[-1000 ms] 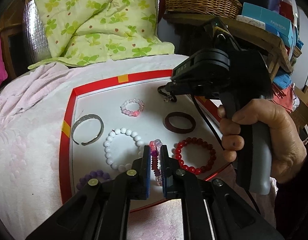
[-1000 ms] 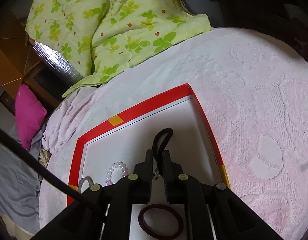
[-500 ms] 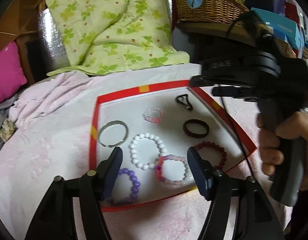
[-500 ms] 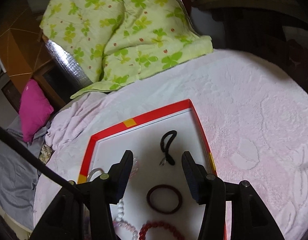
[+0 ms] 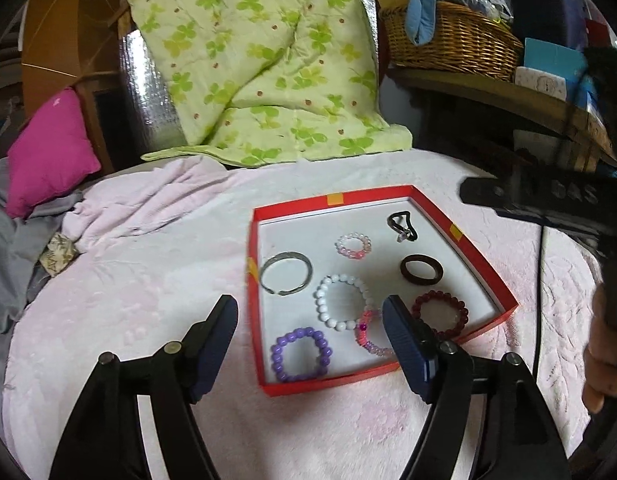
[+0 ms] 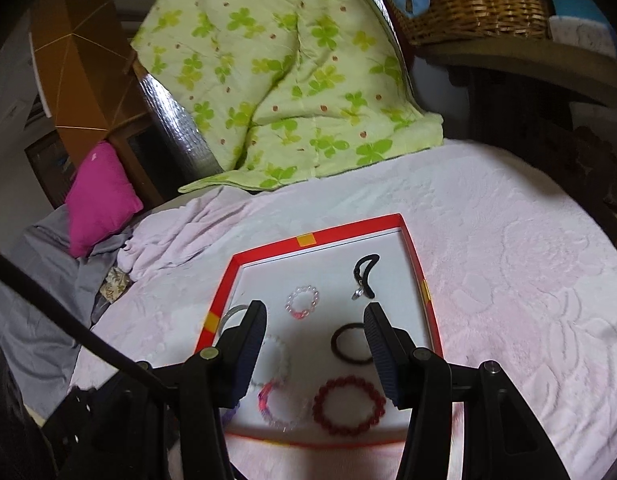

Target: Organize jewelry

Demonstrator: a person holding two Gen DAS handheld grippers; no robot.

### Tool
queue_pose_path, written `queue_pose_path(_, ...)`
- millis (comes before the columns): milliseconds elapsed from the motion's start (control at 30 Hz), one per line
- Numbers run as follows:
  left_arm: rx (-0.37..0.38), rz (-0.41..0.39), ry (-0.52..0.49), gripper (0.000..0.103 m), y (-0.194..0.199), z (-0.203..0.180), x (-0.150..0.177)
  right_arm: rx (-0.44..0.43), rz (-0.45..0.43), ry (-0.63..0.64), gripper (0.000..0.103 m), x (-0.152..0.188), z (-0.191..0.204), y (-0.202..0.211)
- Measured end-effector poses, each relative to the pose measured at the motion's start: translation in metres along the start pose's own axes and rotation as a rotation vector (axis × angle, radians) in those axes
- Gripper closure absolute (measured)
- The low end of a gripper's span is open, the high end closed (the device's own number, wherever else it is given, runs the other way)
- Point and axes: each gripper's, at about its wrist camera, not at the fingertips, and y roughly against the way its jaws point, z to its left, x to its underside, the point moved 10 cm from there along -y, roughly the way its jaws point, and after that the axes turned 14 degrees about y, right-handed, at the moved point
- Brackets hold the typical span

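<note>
With the left gripper [image 5: 310, 338] opening and the right gripper [image 6: 314, 344] spread, both empty above the red tray [image 5: 504, 300], all eight pieces lie separated inside it, so withdrawal should proceed straight upward, clear of the rim.

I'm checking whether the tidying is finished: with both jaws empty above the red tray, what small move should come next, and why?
Probably draw the left gripper and right gripper back and stop. All eight pieces, from the purple bead bracelet to the black cord piece, lie in the red tray, mostly apart; none shows on the pink cloth. The left jaws are opening, empty.
</note>
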Motion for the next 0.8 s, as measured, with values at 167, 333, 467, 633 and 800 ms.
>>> queue_pose_path(167, -0.023, -0.032, 0.012, 0.027, 0.024, 0.012, -0.006, 0.025, -0.028, 0.042, 0.048, 0.014, 0.015, 0.039)
queue_pose_path(333, -0.064, -0.055, 0.024, 0.027, 0.055, 0.028, -0.006, 0.067, -0.053, 0.08, 0.042, 0.042, 0.031, 0.084)
queue_pose_path(467, -0.099, -0.073, 0.015, 0.025, 0.086, 0.039, 0.0, 0.095, -0.066, 0.129, 0.042, 0.059, 0.049, 0.118)
queue_pose_path(633, -0.119, -0.103, 0.031, 0.025, 0.131, 0.049, 0.0, 0.088, -0.068, 0.202, 0.041, 0.068, 0.08, 0.156)
queue_pose_path(800, -0.131, -0.116, 0.039, 0.024, 0.167, 0.055, 0.003, 0.083, -0.082, 0.204, 0.039, 0.067, 0.098, 0.185)
